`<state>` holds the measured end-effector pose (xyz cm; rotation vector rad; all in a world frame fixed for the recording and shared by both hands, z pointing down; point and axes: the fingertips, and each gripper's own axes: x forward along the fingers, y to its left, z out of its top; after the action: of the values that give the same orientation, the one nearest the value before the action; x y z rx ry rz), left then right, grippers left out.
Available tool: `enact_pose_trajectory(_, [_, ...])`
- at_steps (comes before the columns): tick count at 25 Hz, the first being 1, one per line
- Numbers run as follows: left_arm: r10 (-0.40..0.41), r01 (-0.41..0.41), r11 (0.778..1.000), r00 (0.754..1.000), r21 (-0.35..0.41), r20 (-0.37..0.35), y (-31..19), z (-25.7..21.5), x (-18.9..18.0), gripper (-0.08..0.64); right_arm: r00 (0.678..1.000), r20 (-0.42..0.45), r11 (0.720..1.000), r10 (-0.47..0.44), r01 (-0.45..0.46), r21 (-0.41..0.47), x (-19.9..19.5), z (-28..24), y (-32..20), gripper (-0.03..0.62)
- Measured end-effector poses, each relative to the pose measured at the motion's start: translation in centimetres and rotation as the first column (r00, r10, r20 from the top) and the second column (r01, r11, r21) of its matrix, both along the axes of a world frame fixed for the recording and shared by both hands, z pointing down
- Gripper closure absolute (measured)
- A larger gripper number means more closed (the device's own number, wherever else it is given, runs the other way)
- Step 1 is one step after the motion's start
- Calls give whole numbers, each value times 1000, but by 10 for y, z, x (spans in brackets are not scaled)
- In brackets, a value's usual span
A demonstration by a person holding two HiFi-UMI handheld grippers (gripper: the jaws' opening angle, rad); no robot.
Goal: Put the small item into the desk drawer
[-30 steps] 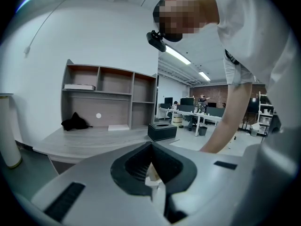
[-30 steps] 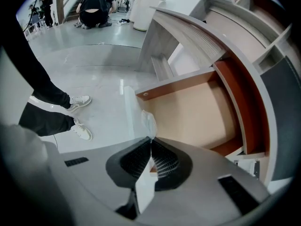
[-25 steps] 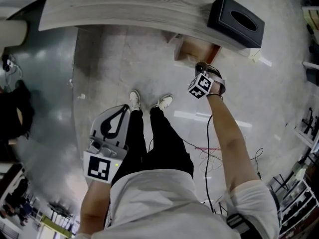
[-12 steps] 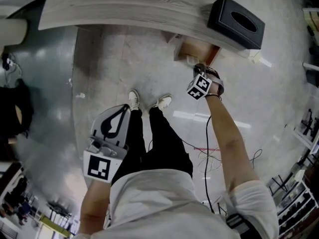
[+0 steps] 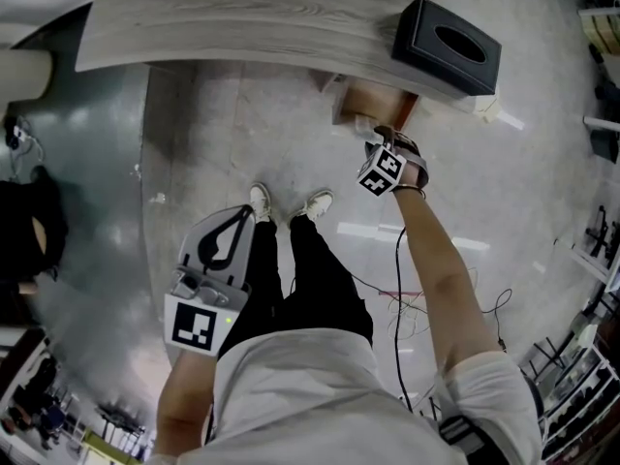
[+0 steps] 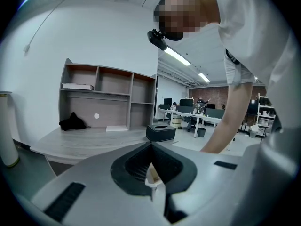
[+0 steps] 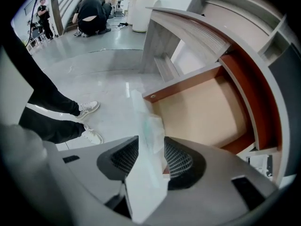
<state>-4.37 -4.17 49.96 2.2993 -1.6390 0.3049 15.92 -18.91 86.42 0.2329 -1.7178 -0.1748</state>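
The open desk drawer (image 5: 380, 101) juts out from under the grey desk (image 5: 242, 17); its bare tan bottom (image 7: 207, 114) shows in the right gripper view. My right gripper (image 5: 374, 136) points steeply down over the drawer's front edge. Its jaws have just been opening, and the small item, a clear plastic packet (image 7: 146, 173), stands loose between the parted pads of the right gripper (image 7: 150, 141). My left gripper (image 5: 236, 213) hangs by the person's left leg, away from the desk. In its own view the left gripper (image 6: 151, 147) is shut with nothing held.
A black tissue box (image 5: 446, 45) sits on the desk just above the drawer. The person's white shoes (image 5: 262, 200) stand on the glossy floor left of the drawer. Cables (image 5: 407, 308) trail on the floor at the right. Shelving (image 6: 108, 95) lines the desk's back.
The head view has shifted slightly; the right gripper still hovers at the drawer's front edge. The left gripper has not moved.
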Motion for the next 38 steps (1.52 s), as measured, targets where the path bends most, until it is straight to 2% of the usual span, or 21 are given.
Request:
enact_pose_trajectory(3, [9, -9, 1000, 1000, 15, -8, -2, -3, 0, 543, 999, 39, 1000, 20, -20, -12, -3, -8, 3, 341])
enact_pose_trajectory(7, [25, -24, 999, 1000, 37, -17, -2, -9, -1, 543, 995, 84, 998, 52, -55, 27, -4, -28, -1, 324])
enact_pose_trajectory(10, [39, -38, 997, 999, 63, -20, -3, -16, -3, 543, 976, 159, 987, 147, -155, 40, -6, -48, -7, 325])
enact_pose_trajectory(12, [47, -45, 995, 999, 83, -23, -3, -23, -4, 543, 940, 231, 966, 251, -260, 7, -7, -64, -8, 339])
enact_pose_trajectory(14, [57, -54, 993, 998, 100, -25, 0, -30, -7, 543, 891, 296, 936, 345, -350, -36, -8, -80, -4, 348])
enact_pose_trajectory(18, [68, -65, 989, 997, 135, -24, 5, -48, -18, 543, 808, 391, 888, 441, -457, -59, -11, -117, 3, 434])
enact_pose_trajectory(21, [68, -63, 985, 997, 158, -23, 10, -60, -30, 543, 720, 460, 833, 519, -548, -82, -15, -145, 8, 500])
enact_pose_trajectory(23, [62, -57, 983, 998, 173, -24, 12, -69, -40, 543, 674, 488, 802, 555, -589, -99, -18, -161, 11, 527])
enact_pose_trajectory(26, [58, -54, 978, 998, 200, -15, 13, -82, -54, 543, 626, 522, 772, 580, -626, -107, -22, -180, 11, 550])
enact_pose_trajectory(28, [57, -53, 973, 998, 225, -10, 15, -90, -60, 543, 582, 535, 742, 612, -656, -135, -20, -188, 11, 567])
enact_pose_trajectory(30, [55, -52, 968, 998, 245, -3, 16, -97, -64, 543, 511, 536, 689, 672, -696, -200, -15, -193, 11, 569])
enact_pose_trajectory(33, [48, -48, 963, 999, 267, 7, 18, -107, -72, 543, 347, 541, 575, 766, -747, -335, -4, -201, 9, 571])
enact_pose_trajectory(34, [43, -44, 960, 999, 276, 10, 19, -110, -74, 543, 297, 548, 545, 782, -753, -370, -1, -206, 6, 571])
enact_pose_trajectory(36, [31, -34, 956, 999, 291, 17, 19, -117, -81, 543, 229, 564, 508, 794, -758, -409, 2, -217, 2, 571])
enact_pose_trajectory(38, [17, -22, 953, 1000, 303, 21, 22, -125, -87, 543, 191, 578, 492, 794, -760, -424, 5, -226, 2, 571])
